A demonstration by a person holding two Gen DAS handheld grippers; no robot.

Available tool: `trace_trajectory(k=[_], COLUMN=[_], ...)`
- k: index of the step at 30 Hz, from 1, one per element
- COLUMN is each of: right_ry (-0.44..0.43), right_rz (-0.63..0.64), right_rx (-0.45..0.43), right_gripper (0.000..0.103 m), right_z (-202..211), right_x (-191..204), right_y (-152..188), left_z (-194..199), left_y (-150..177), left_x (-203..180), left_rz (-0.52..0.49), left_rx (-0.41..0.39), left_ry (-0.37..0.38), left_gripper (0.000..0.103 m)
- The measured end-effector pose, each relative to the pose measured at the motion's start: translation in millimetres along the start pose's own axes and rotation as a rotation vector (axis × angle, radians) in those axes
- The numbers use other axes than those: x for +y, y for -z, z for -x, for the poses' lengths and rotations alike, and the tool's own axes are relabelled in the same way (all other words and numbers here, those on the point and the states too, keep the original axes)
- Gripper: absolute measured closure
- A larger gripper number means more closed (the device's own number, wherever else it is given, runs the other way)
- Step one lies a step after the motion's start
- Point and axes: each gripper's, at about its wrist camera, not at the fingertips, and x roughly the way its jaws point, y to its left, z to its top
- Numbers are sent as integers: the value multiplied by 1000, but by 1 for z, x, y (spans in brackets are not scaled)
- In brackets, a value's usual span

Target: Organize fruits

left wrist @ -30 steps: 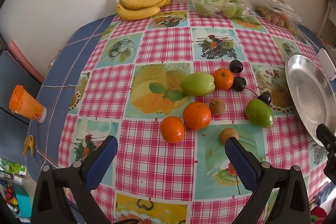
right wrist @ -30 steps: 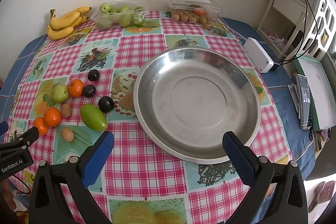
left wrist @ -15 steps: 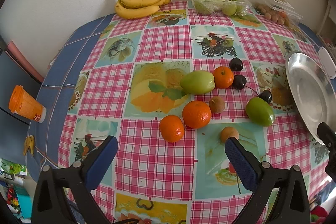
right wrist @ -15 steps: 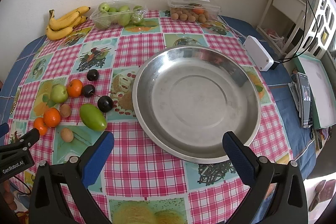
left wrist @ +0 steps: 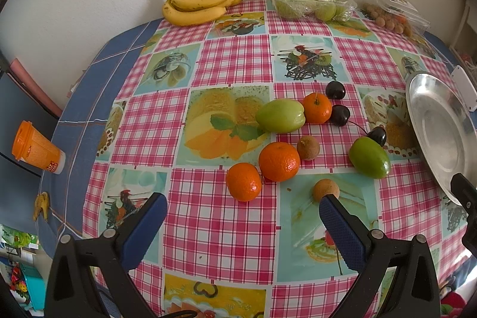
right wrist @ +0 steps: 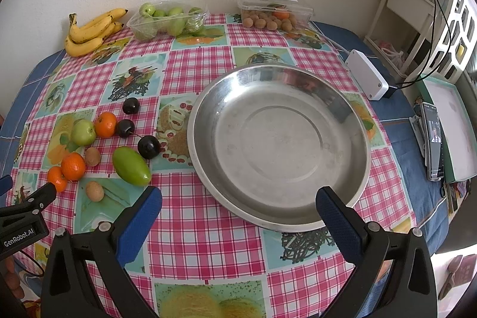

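Note:
Loose fruit lies on the checked tablecloth: three oranges, two green fruits, three dark cherries, and two small brown fruits. An empty steel bowl stands right of them. My left gripper is open, just short of the nearest orange. My right gripper is open at the bowl's near rim. The fruit cluster also shows in the right wrist view.
Bananas, a tray of green fruit and a box of small brown fruit line the far edge by the wall. A white adapter, a phone and an orange cup lie around the table's sides.
Both views have shifted very slightly. The left gripper has edged a little toward the fruit. Nothing was grasped and no fruit moved.

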Motion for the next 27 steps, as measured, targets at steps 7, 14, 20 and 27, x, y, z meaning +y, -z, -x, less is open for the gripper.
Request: trace_trajectory(k=[7, 14, 20, 27], right_ry=[0, 0, 0, -7], right_rz=[0, -1, 1, 16], right_rx=[0, 1, 0, 4], right_gripper=[0, 0, 0, 0], right_z=[0, -1, -2, -5], right_x=[0, 0, 0, 2], right_y=[0, 0, 1, 4], left_z=[0, 0, 0, 0], left_y=[-1, -1, -1, -1], left_x=[0, 0, 0, 9], left_rz=[0, 0, 1, 49], left_rx=[0, 1, 1, -7], left_ry=[0, -1, -1, 10], left_gripper=[0, 0, 0, 0])
